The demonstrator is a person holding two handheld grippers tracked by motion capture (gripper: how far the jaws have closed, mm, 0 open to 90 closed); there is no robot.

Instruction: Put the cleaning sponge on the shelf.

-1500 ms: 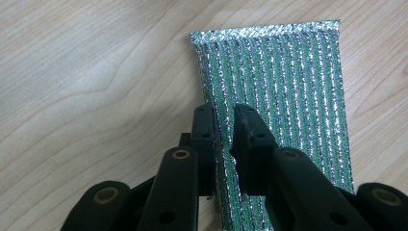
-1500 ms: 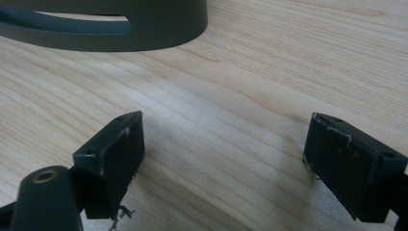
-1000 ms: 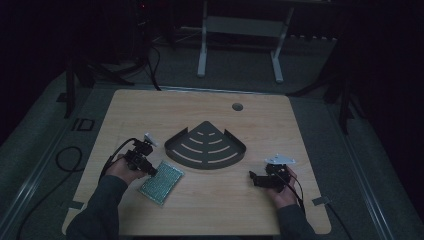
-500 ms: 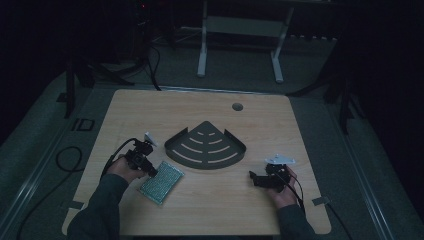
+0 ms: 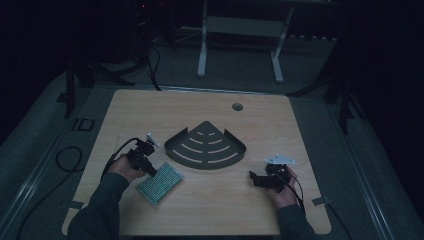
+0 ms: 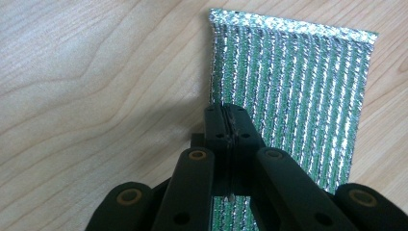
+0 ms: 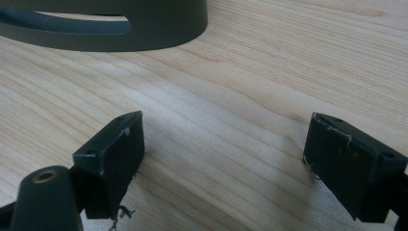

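Note:
A green and silver ribbed pad (image 5: pixel 161 182) (image 6: pixel 298 96) lies flat on the wooden table at the front left. My left gripper (image 5: pixel 149 170) (image 6: pixel 226 113) points down at the pad's end nearest the shelf. Its jaws have just been closing and now meet on the pad's near left edge, with a pinch of the pad between them. A dark, fan-shaped corner shelf (image 5: pixel 206 147) (image 7: pixel 120 24) with slots sits at the table's middle. My right gripper (image 5: pixel 255 179) (image 7: pixel 226 154) rests low at the front right, open, with bare wood between its jaws, aimed toward the shelf.
The table (image 5: pixel 280 125) has a round cable hole (image 5: pixel 237 106) near its far edge. A cable (image 5: pixel 65 160) loops off the left side onto the floor. A white metal frame (image 5: pixel 240 45) stands beyond the table.

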